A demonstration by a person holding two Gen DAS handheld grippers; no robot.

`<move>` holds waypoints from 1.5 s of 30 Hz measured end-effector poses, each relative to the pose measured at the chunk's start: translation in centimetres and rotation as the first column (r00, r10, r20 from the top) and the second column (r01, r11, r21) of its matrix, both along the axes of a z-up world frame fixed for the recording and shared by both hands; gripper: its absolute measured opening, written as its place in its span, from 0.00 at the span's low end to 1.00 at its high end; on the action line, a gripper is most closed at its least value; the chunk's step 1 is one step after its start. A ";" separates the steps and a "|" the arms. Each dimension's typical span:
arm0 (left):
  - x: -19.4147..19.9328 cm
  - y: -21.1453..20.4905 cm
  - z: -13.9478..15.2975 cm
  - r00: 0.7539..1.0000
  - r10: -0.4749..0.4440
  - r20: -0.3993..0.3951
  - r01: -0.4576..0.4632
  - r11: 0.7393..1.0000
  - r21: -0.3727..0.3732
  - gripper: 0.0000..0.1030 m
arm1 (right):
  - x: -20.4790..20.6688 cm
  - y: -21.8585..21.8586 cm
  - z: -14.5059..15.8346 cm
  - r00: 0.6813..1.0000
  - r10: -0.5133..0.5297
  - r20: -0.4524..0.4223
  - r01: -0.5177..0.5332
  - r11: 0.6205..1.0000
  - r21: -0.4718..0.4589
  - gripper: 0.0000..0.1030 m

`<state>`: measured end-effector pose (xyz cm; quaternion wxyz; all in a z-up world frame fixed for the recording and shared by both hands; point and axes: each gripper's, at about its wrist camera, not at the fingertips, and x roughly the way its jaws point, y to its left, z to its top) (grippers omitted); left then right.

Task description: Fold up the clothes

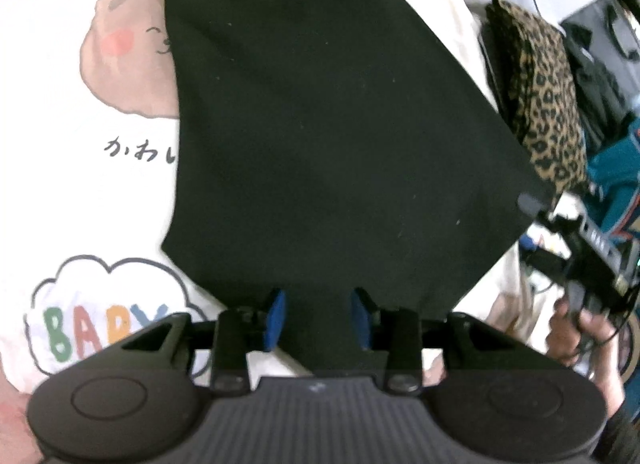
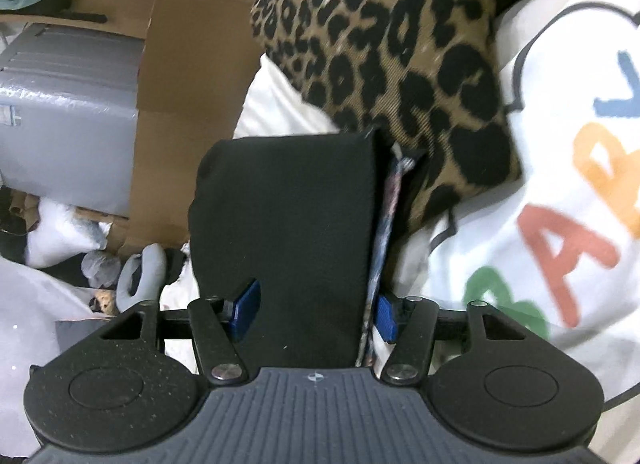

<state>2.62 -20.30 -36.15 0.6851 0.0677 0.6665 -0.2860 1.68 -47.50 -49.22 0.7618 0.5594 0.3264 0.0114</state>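
As laid: one black garment [image 1: 320, 135], one leopard-print garment [image 2: 392, 55]

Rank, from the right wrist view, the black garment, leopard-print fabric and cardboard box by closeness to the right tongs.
1. Black garment: between the right tongs.
2. Leopard-print fabric: just beyond, upper right, on the white BABY cloth.
3. Cardboard box: farthest, upper left background.

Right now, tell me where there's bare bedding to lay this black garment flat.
Free: the white printed bedding left of the black garment, between the bear face and the BABY cloud. Crowded: the right side, where the leopard-print pile sits at the bedding's edge, beside the right gripper.
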 end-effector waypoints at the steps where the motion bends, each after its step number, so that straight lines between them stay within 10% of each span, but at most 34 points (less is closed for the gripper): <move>1: 0.0 0.2 -0.2 1.000 0.020 0.002 -0.020 1.000 -0.005 0.39 | -0.1 0.3 0.1 1.000 0.008 0.003 -0.008 1.000 0.002 0.62; 9: -1.4 2.6 -2.0 0.978 0.208 -0.027 -0.209 0.978 -0.024 0.39 | -0.3 1.1 1.1 0.999 0.037 0.005 -0.037 0.999 -0.006 0.58; 14: -3.4 4.7 -3.1 0.941 0.331 -0.075 -0.334 0.942 -0.039 0.39 | 0.0 1.0 1.0 0.999 0.021 -0.048 -0.023 0.999 -0.043 0.06; 18: -5.2 5.9 -4.1 0.899 0.418 -0.133 -0.429 0.901 -0.066 0.39 | 0.0 0.7 1.3 0.999 0.009 -0.048 -0.012 0.998 -0.063 0.05; 28: -8.1 6.7 -7.0 0.868 0.454 -0.200 -0.484 0.864 -0.138 0.50 | 0.1 0.3 1.4 0.998 -0.001 -0.064 -0.004 0.997 -0.074 0.05; 39: -8.0 9.2 -10.3 0.833 0.450 -0.323 -0.545 0.768 -0.336 0.61 | 0.2 0.0 0.9 0.995 0.011 -0.104 -0.019 0.996 -0.082 0.05; 45: -7.7 11.6 -12.2 0.778 0.447 -0.441 -0.619 0.666 -0.417 0.60 | 0.6 -0.4 1.0 0.991 0.050 -0.126 -0.062 0.994 -0.090 0.05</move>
